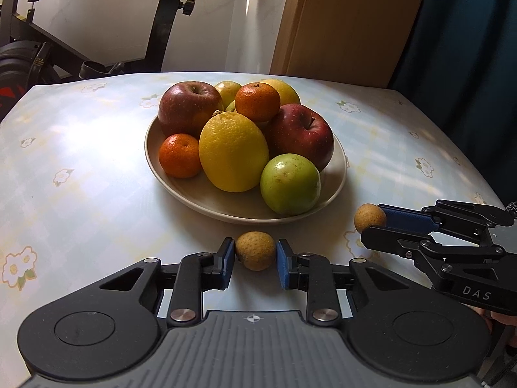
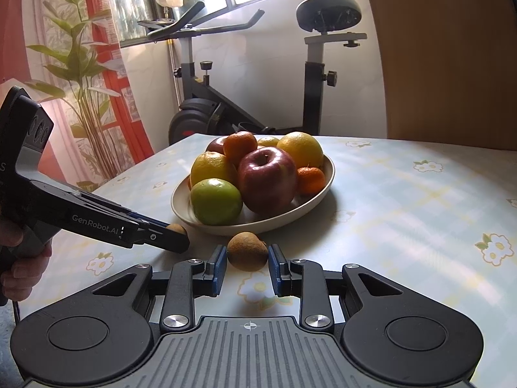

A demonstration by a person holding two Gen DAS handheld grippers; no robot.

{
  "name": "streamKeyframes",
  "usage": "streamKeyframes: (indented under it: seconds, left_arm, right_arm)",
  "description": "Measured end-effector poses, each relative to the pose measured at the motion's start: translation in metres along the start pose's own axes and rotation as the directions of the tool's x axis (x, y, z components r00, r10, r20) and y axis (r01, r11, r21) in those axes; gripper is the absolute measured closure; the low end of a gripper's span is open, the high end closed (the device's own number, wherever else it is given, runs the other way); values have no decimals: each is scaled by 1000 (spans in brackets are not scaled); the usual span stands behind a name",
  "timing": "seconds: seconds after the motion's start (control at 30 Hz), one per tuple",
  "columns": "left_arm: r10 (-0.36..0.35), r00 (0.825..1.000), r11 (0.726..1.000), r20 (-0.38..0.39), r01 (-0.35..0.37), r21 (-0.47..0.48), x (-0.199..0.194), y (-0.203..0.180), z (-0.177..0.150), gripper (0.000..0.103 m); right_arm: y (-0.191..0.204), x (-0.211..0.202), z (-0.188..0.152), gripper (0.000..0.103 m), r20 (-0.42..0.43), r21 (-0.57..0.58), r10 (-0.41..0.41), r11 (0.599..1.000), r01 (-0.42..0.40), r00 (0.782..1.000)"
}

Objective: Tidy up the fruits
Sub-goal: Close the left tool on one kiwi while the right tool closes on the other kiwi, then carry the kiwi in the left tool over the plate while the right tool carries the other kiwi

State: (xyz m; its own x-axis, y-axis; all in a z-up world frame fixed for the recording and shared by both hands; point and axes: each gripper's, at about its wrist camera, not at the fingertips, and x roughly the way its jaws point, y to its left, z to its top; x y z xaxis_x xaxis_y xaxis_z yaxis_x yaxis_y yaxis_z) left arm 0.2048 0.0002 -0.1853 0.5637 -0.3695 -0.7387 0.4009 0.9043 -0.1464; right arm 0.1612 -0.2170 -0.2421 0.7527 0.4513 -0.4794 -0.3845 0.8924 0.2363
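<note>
Left claw [image 1: 255, 260] closed on a small round tan-brown rough-skinned fruit [image 1: 255, 250], pads on its two sides, at the near edge of the bench [image 1: 80, 194]. Right claw [image 2: 247, 263] likewise clamped on a second small brown fruit [image 2: 247, 251], just beside the beige shallow ceramic plate [image 2: 318, 200].

Handling, judged: both fruits light, thin brittle shell, soft inside; round, so liable to roll or squirt out. Grip across the widest part, gentle pressure.

Farther, mid-bench: plate piled with red apples [image 1: 300, 134], a yellow citrus [image 1: 233, 152], a green apple [image 1: 290, 184] and mandarins [image 1: 257, 102]. Free space only at the near rim; pile could shift.
</note>
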Motion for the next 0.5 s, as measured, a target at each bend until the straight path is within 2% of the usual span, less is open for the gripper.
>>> streamKeyframes:
  seconds: [0.13, 0.33, 0.5]
  left_arm:
    - [-4, 999, 1000, 34, 3, 5, -13, 0, 3, 74]
    - [23, 994, 998, 109, -29, 55, -38, -2, 16, 74]
    - [1, 989, 999, 147, -5, 32, -55, 4, 34, 74]
  right_arm:
    - [-1, 0, 0, 78, 2, 4, 2, 1000, -2, 1000]
    - [0, 2, 2, 77, -11, -4, -6, 1000, 6, 1000]
    - [2, 2, 9, 77, -19, -11, -2, 1000, 2, 1000]
